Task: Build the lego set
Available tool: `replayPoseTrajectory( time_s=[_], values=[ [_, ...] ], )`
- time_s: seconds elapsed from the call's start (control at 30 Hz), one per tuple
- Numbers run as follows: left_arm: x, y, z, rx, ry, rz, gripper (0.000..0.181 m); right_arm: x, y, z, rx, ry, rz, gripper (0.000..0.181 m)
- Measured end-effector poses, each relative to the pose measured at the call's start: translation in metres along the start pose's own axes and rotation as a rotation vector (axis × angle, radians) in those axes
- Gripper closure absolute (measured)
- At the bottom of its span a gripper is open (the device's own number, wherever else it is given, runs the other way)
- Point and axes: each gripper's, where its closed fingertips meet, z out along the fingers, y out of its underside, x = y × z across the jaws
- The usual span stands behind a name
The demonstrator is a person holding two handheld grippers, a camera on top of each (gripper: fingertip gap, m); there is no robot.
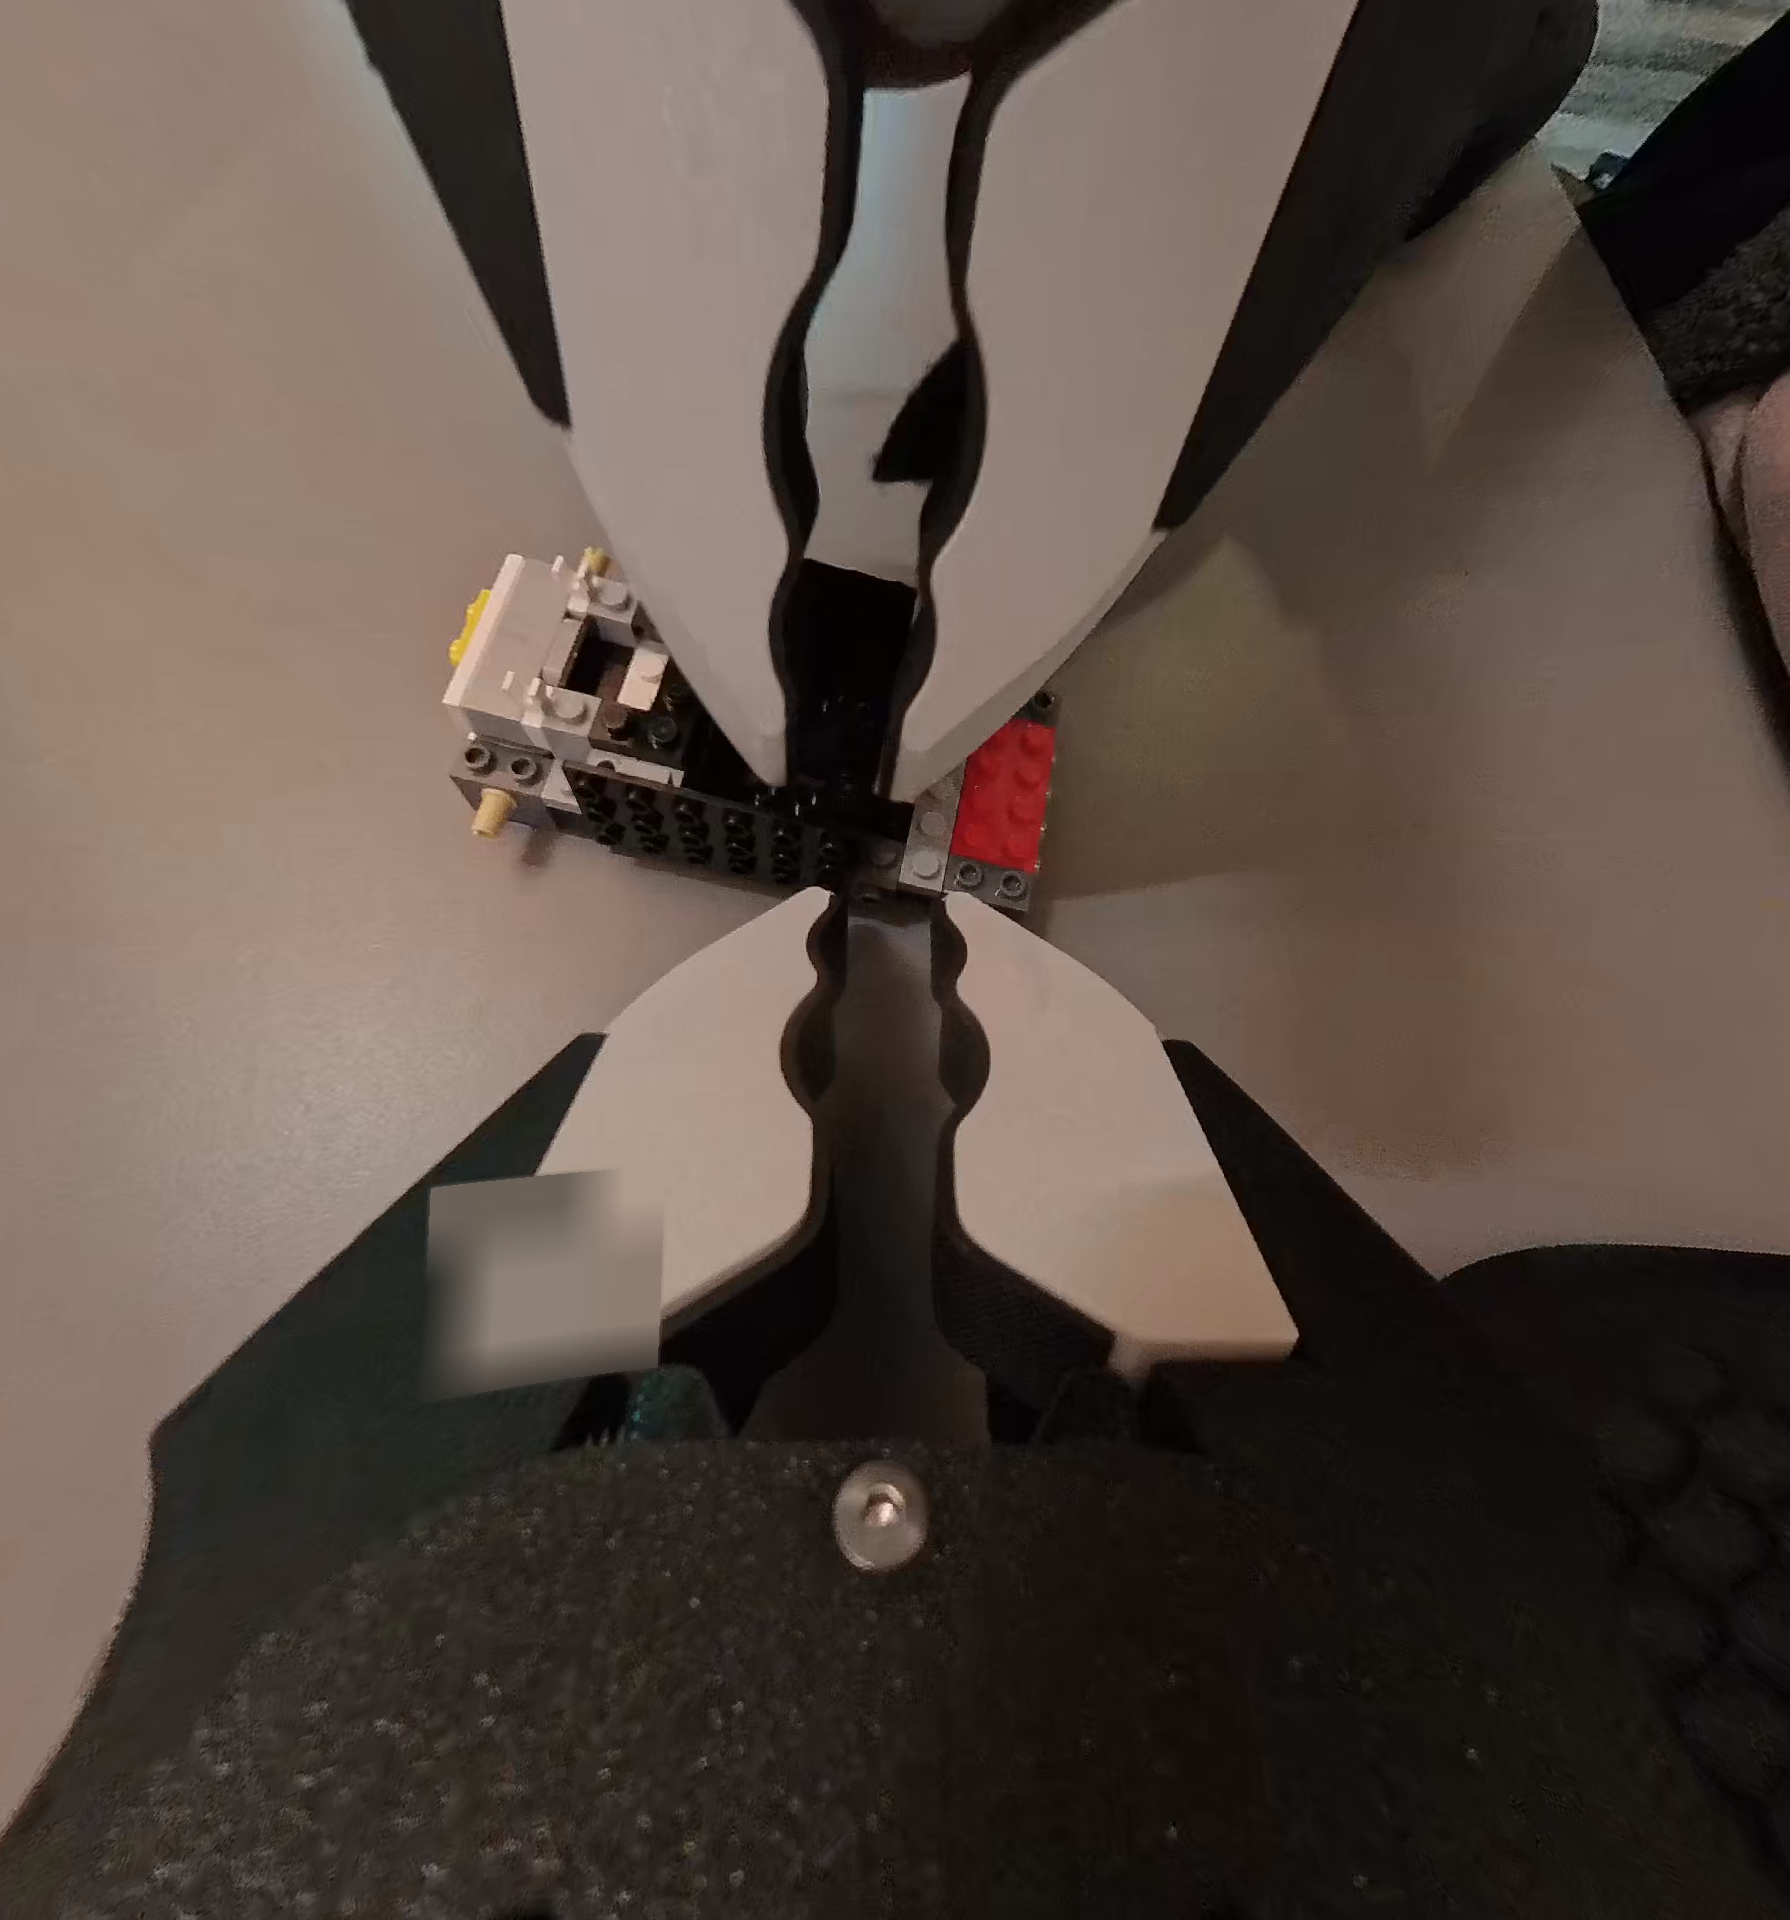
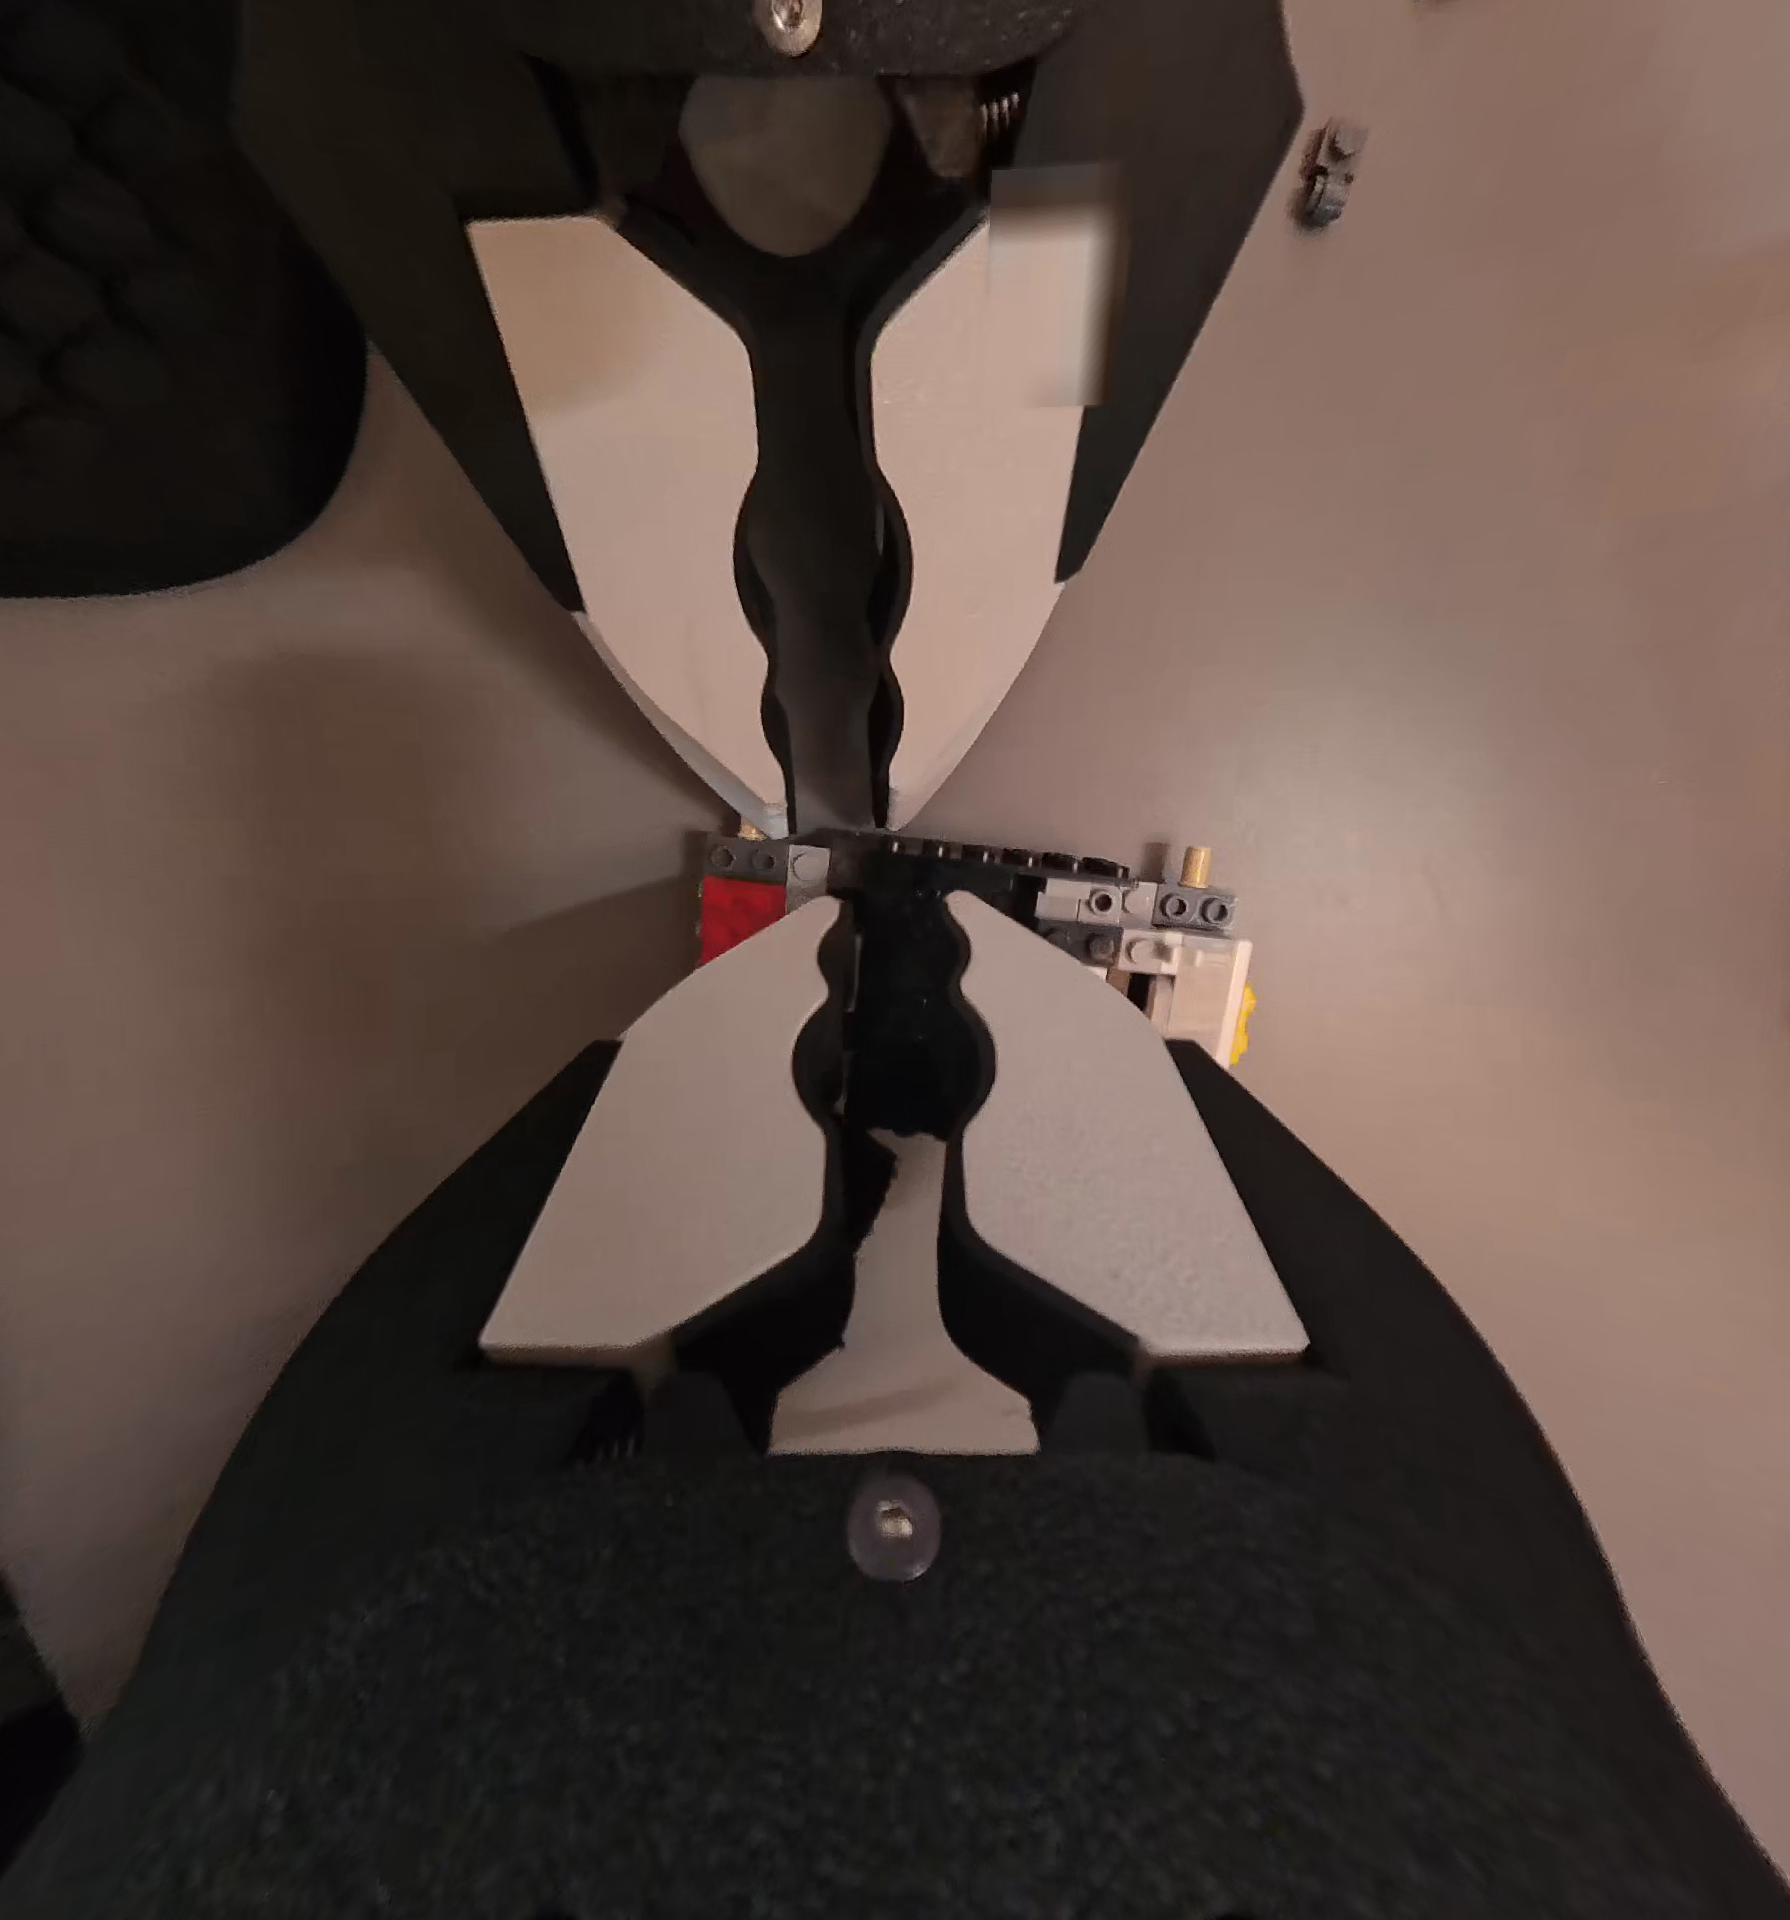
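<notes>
Plain pale tabletop (image 1: 195, 935) under everything, smooth and bare-looking around the action. Sitting right on it, squeezed between the two sets of jaws, is the lego build (image 1: 725, 821), its white-and-yellow end poking out to one side. Farther off, beyond the opposite jaws, a small dark grey piece (image 2: 1327, 177) lies alone.

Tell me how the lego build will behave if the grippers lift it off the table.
The lego build is probably stiff and light, being interlocked plastic bricks. The white cab at one end may make it tip that way. Small parts like the tan pin could pop off under a hard squeeze.
</notes>
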Motion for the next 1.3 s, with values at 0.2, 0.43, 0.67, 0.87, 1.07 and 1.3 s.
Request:
replayPoseTrajectory(
  time_s=[0.2,0.43,0.67,0.87,1.07,1.3],
  values=[
    [0.000,0.000,0.000,0.002,0.005,-0.004,0.167,0.000,0.003,0.008,-0.046,-0.004,-0.029,0.173],
    [0.001,0.000,0.001,0.000,0.012,-0.007,0.168,0.000,0.004,0.008,-0.058,-0.034,-0.019,0.173],
    [0.002,-0.001,0.000,0.008,0.018,-0.007,0.166,-0.003,0.003,0.003,0.014,-0.070,0.047,0.172],
    [0.003,-0.003,-0.003,0.023,0.011,-0.012,0.165,0.013,-0.005,-0.059,0.315,-0.096,0.081,0.160],
    [-0.003,-0.003,0.000,-0.031,-0.118,-0.042,0.140,0.042,0.040,-0.043,0.385,0.010,-0.053,0.150],
    [0.002,0.000,0.013,-0.143,-0.275,-0.029,0.108,0.038,0.039,-0.011,0.434,-0.262,-0.050,0.115]
  ],
)
